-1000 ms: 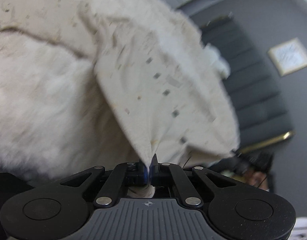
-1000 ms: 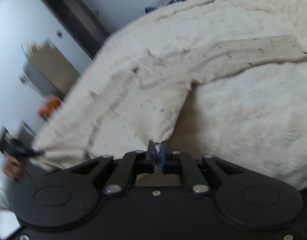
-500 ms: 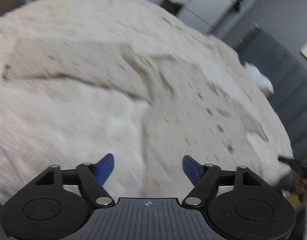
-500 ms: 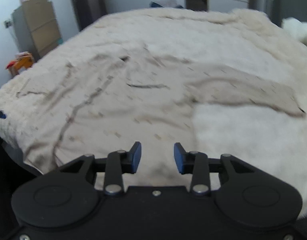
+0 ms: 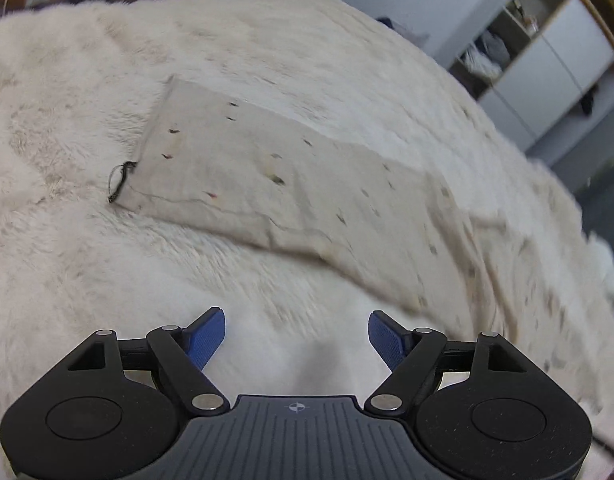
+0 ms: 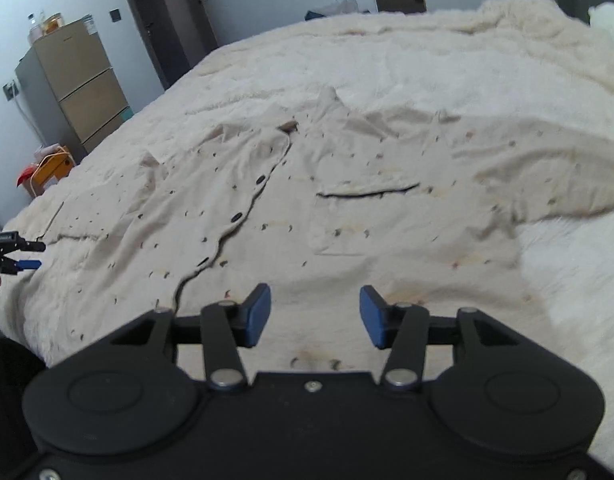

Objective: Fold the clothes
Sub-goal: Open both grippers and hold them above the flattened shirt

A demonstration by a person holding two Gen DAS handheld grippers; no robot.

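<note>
Both tongs have let go of the shirt, and now it's lying spread out on the bed!
Left view: left tongs [image 5: 297,334] gape wide, empty, over the blanket [image 5: 87,280], sleeve [image 5: 267,176] flat ahead. Right view: right tongs [image 6: 315,316] wide too, above the shirt [image 6: 307,208], buttons up, by its hem.

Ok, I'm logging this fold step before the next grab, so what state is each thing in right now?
Beige speckled button-up shirt: spread flat, front up, unfolded.
Shirt sleeve: stretched out straight on the bed.
Shirt chest pocket: lying flat, facing up.
Cream fluffy bedspread: covering the bed, under the shirt.
Left gripper: fingers open, empty.
Right gripper: fingers open, empty.
</note>
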